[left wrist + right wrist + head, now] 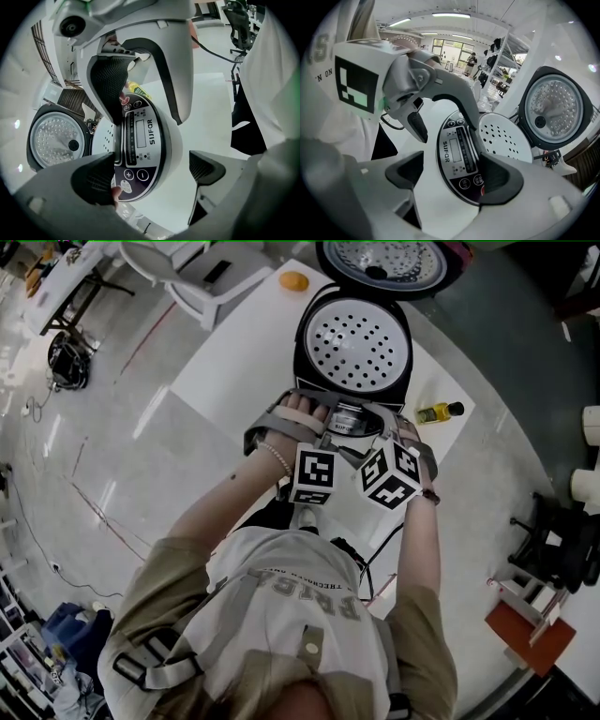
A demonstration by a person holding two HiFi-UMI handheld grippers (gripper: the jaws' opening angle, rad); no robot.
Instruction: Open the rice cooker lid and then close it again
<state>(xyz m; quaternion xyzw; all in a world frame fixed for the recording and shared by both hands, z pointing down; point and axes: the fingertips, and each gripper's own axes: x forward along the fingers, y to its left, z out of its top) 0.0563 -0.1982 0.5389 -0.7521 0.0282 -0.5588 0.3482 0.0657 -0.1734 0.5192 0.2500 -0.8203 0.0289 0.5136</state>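
Observation:
The rice cooker point(354, 338) stands on the white table point(234, 362) with its lid point(389, 263) swung up at the back. A white perforated tray point(506, 138) lies in the pot. Both grippers hang over the cooker's front, side by side. My left gripper point(150, 173) is open and straddles the control panel point(138, 140); one pad is at the pot's rim, the other hangs off the front, apart from it. My right gripper point(452, 176) is open too, with one pad at the rim beside the panel point(459, 154) and the other over the table. In the head view they are the left gripper point(309, 418) and the right gripper point(375, 423).
An orange fruit point(293, 280) lies at the table's far end and a small bottle of yellow liquid point(439, 412) lies to the cooker's right. A white chair point(202, 277) stands beyond the table. A red-topped stool point(530, 634) and black gear are on the floor at right.

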